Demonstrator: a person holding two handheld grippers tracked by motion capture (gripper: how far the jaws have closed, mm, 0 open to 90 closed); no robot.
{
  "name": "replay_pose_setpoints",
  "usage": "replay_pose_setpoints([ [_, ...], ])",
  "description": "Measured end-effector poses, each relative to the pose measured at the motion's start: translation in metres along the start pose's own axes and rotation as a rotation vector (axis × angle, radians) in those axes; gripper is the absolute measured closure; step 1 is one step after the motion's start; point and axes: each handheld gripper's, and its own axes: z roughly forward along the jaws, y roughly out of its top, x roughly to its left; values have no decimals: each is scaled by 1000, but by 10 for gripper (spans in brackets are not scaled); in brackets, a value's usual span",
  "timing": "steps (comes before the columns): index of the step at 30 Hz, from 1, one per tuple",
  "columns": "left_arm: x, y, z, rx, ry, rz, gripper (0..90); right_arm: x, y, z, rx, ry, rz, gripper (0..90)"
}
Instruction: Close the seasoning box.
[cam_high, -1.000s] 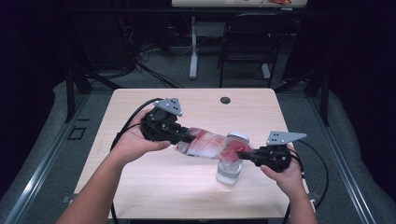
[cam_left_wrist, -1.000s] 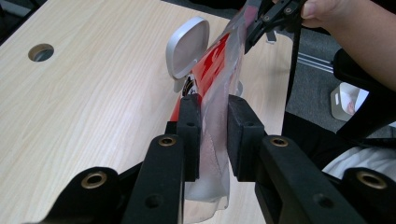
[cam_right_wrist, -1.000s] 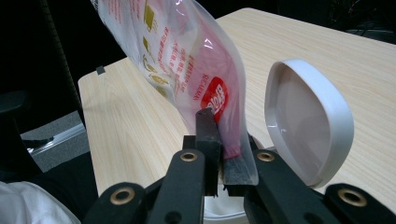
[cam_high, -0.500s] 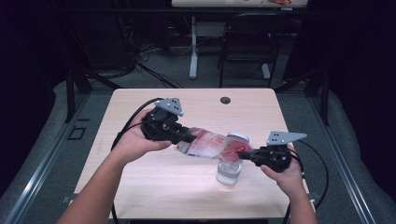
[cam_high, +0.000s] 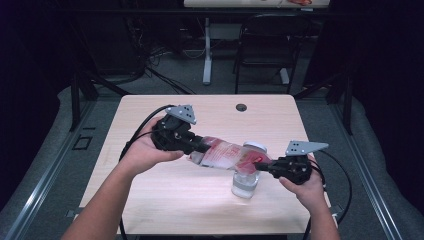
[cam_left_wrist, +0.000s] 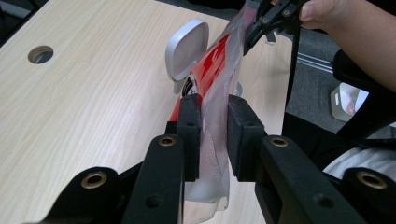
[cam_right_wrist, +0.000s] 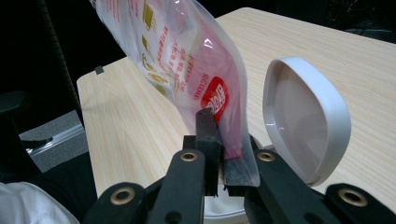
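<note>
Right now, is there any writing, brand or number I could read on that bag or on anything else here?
Nothing can be read for certain.
Pouch, clear side: rows of red print beside yellow squares, too small and blurred to read.
Pouch, red round badge: white marks, blurred, unreadable.
Pouch, red band in the left gripper view: no letters can be made out.
Jar lid: plain white, no text.
Table: no markings.

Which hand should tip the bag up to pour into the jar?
Left. Its tool clamps the bag at the far end; the right tool pins the other end beside the open jar.
</note>
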Motion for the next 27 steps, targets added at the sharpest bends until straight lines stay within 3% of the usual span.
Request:
replay_pose_setpoints([
  [27,0,1,0,-2,-6,-2,769,-1,0,0,3,0,-1,871],
])
